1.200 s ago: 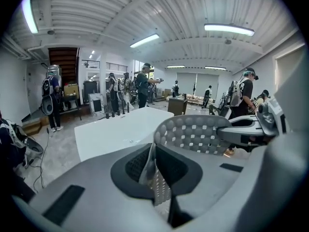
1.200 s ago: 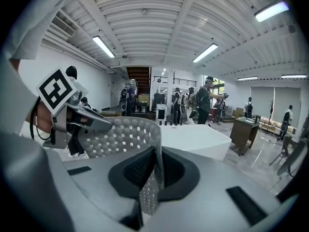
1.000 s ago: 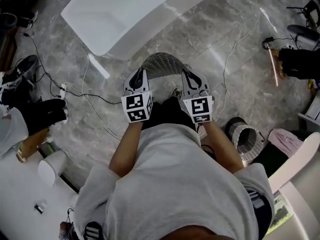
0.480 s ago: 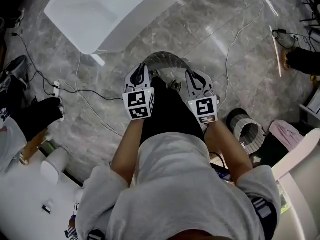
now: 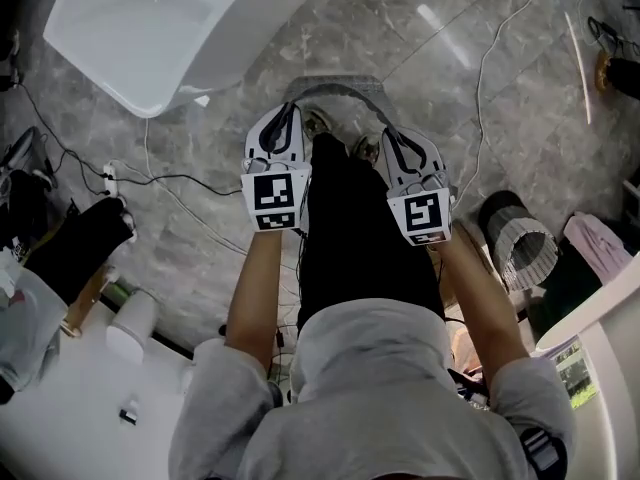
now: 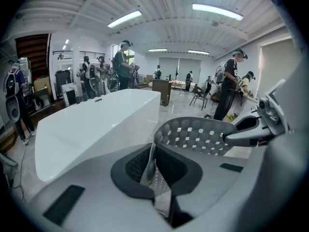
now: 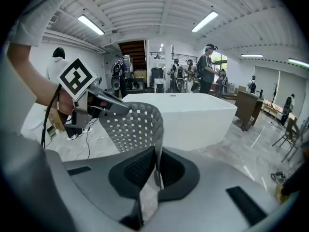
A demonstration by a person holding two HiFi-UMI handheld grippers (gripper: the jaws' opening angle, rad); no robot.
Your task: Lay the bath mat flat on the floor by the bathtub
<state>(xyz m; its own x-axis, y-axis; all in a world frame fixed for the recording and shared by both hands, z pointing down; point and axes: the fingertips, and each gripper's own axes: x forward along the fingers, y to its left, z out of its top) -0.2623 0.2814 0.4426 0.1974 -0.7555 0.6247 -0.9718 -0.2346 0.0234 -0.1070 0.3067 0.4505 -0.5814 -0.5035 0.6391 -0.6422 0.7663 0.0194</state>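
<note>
I've got L gripper [image 5: 288,118] & R gripper [image 5: 392,140] jaws pinched tight on mat [image 6: 203,134] edge; tub [image 5: 130,28] at 11 o'clock.

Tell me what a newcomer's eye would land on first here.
The perforated grey bath mat stands out first. It arches between the left gripper and the right gripper, each shut on an edge of it, just beyond the person's legs. Next comes the big white bathtub at the head view's upper left, standing on the marbled grey floor.
</note>
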